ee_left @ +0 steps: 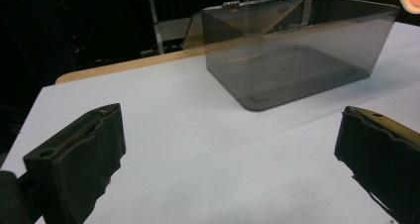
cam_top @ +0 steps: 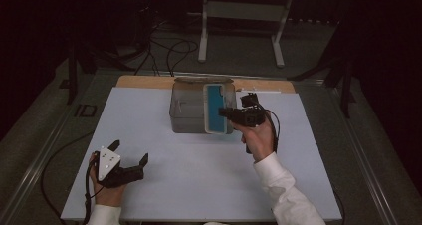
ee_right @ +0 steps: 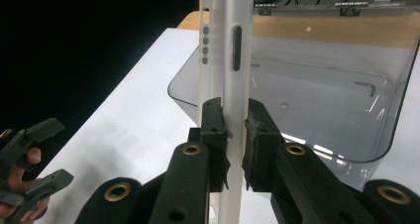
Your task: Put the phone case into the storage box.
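High view. I see a white table [cam_top: 164, 150] with a clear grey plastic box [cam_top: 189, 110] near its far edge, lid folded back. My right gripper [cam_top: 234, 113] reaches in from the box's right side and holds a phone [cam_top: 215, 108], a white-edged slab with a blue face turned up, over the right part of the box. The phone lies lengthwise from the far wall toward the near wall, and the jaws meet it on its right long edge. My left gripper [cam_top: 130, 155] sits low at the near left of the table, well apart from the box, its two jaws spread with nothing between them.

Left gripper view. The two black jaws rise at the lower left and lower right corners, wide apart, with bare table between them. The box [ee_left: 297, 60] stands beyond, toward the upper right, and its floor shows through the wall. An orange blur touches the top right corner; I cannot tell what it is.

Right gripper view. The jaws of the right gripper [ee_right: 236, 135] are clamped on the phone [ee_right: 233, 45], one pad on each flat face, so its thin white edge with side buttons stands upright between them. The grip sits low on the edge. Behind it, to the right, lies the open box [ee_right: 346, 100]. The left gripper [ee_right: 34, 184] shows at the lower left, in a hand.
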### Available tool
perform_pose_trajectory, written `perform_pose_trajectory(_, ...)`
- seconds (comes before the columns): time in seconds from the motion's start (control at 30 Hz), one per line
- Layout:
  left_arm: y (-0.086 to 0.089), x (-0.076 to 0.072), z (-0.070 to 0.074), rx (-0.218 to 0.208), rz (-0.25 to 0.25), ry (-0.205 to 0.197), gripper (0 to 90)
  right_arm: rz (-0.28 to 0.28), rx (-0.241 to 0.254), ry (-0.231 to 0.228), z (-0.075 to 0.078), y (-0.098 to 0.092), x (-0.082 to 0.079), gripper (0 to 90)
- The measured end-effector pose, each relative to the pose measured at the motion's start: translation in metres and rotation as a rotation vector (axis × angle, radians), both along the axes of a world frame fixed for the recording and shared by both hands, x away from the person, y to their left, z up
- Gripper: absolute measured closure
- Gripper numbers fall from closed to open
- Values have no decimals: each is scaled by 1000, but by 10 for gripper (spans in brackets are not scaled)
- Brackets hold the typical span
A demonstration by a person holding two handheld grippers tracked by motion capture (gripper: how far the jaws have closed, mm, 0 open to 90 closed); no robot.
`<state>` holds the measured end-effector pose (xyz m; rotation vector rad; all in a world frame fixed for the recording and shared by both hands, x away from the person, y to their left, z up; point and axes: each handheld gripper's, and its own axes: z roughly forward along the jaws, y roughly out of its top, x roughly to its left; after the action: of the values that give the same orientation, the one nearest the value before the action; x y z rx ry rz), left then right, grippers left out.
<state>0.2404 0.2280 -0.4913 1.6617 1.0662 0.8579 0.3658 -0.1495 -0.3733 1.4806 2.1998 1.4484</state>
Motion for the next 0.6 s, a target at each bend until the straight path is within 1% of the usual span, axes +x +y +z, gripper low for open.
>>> perform_pose_trajectory(0.13,0,0,-1,2,2,7,2,0,-16,4,5,3,4,818)
perform_pose_trajectory(0.23,0,0,-1,0,1,0,3,1,-34,2,8,5,7,818)
perform_pose_trajectory(0.4,0,0,0,1,6,8,3,-7,-45,10,13,6,14,818)
perform_pose_trajectory(0.6,0,-1,-1,-3,5,4,3,-14,-64,15,18,8,21,818)
